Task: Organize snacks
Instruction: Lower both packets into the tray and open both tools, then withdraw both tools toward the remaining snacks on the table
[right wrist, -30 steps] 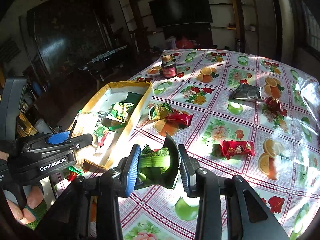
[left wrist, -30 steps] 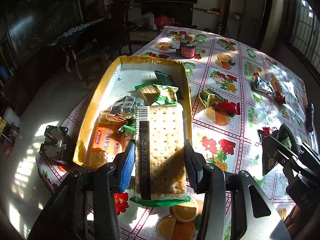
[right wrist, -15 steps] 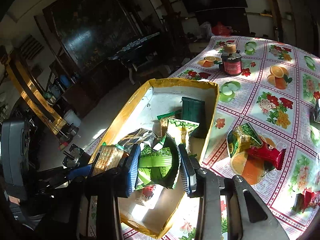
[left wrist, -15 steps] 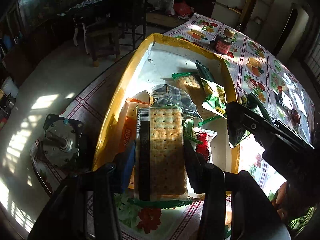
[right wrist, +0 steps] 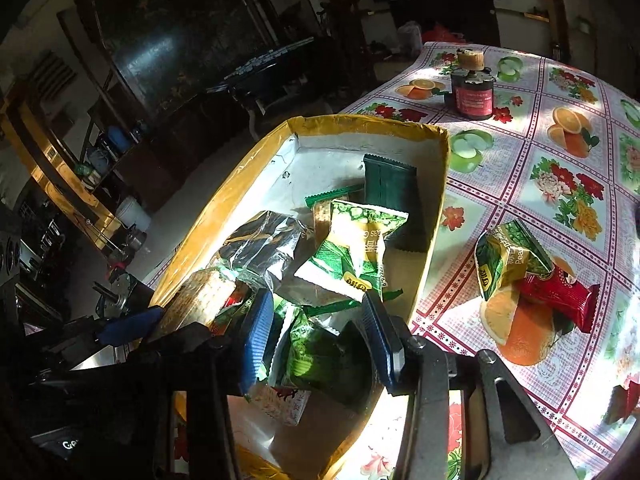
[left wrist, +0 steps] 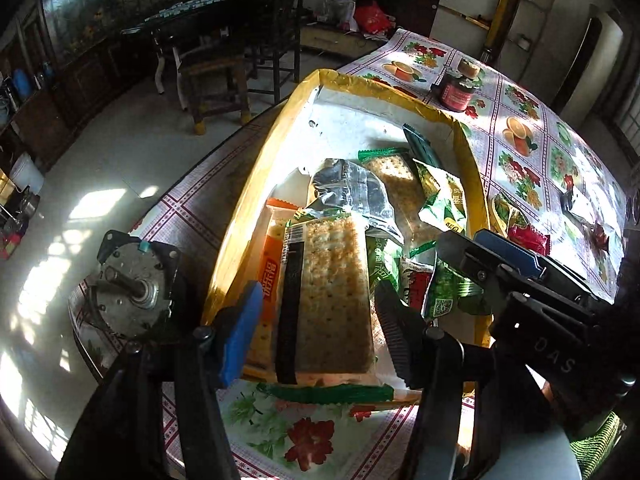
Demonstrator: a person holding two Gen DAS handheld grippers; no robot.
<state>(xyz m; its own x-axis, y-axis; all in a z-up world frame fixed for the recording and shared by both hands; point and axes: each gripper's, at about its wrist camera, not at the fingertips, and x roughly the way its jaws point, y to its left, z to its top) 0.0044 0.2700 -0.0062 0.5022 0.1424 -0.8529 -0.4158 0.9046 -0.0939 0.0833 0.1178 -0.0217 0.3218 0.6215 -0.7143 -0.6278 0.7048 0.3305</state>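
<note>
A yellow-rimmed box on the flowered tablecloth holds several snack packs. In the left wrist view a long cracker pack lies at the box's near end between the fingers of my left gripper. Its jaws are opening, and a gap shows on each side of the pack. In the right wrist view a green packet sits in the box between the fingers of my right gripper. Those jaws are also opening, with the pads off the packet. The two grippers are side by side over the box's near end.
A metal motor-like part lies on the table left of the box, near the table edge. A dark jar stands beyond the box. A green-gold pack and a red pack lie on the cloth to the right.
Both grippers carried their packs over the box and lowered them. Both pairs of jaws have since widened, and the cracker pack and green packet now rest in the box.
</note>
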